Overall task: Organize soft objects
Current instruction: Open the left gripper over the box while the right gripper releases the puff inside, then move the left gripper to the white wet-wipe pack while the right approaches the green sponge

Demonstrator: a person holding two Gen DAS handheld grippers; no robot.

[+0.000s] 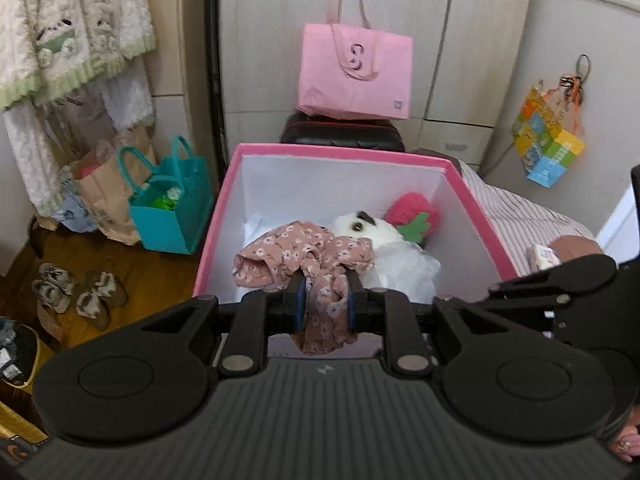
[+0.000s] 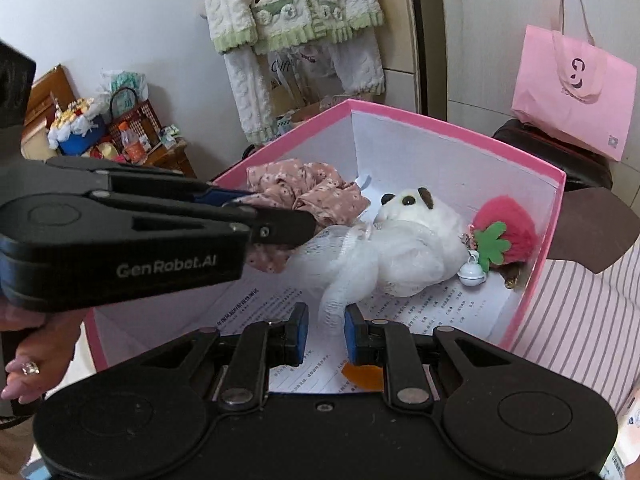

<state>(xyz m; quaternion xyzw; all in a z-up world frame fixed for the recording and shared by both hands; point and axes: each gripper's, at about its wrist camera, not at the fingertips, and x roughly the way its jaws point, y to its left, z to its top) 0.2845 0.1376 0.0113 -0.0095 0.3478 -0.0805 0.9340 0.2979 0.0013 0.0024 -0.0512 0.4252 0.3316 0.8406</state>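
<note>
Soft objects mostly sit inside the pink box (image 2: 460, 120): strawberry plush (image 2: 508, 232) at its far right corner, white plush (image 2: 412, 240) mid-floor. Left gripper (image 1: 327, 300) pinches the floral cloth (image 1: 296, 252) over the near edge; right gripper (image 2: 326, 320) clamps the plush's white netting (image 2: 336, 280). Releasing remains.

Soft, even daylight, fairly bright; no hard shadows. Mild glare on white box (image 1: 476, 216) interior. Strong fisheye bending at edges, dark corner vignette in right wrist view. Centre sharp, periphery slightly smeared.
</note>
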